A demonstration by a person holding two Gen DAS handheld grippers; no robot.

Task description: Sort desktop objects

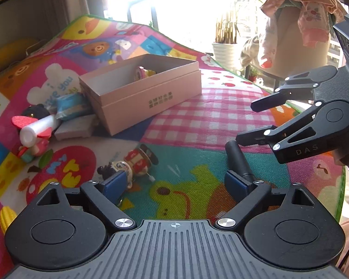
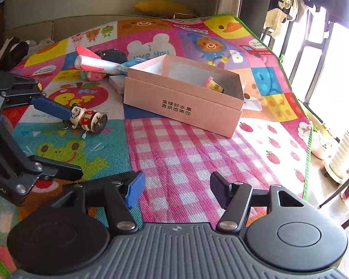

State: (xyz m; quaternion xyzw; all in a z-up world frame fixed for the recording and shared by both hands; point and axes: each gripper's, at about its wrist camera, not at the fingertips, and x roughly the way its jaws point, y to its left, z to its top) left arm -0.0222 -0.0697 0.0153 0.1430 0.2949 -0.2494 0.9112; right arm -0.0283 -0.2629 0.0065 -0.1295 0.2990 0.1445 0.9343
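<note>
Pink box (image 2: 183, 102) open-topped on colourful play mat (image 2: 188, 162), w/ small pink-yellow toy (image 2: 213, 86) inside. Wind-up figure toy (image 1: 132, 165) lying on its side on mat, near side of box, well apart from it. White foam rocket w/ pink fins (image 2: 93, 64), blue packet & grey block (image 1: 74, 130) clustered at box's far-left end. Left gripper (image 1: 174, 183) spread wide, nothing between pads, left pad just beside figure. Right gripper (image 2: 176, 190) part-open over pink check patch, empty. Black cylinder (image 1: 238, 160) on mat btw the two grippers.
</note>
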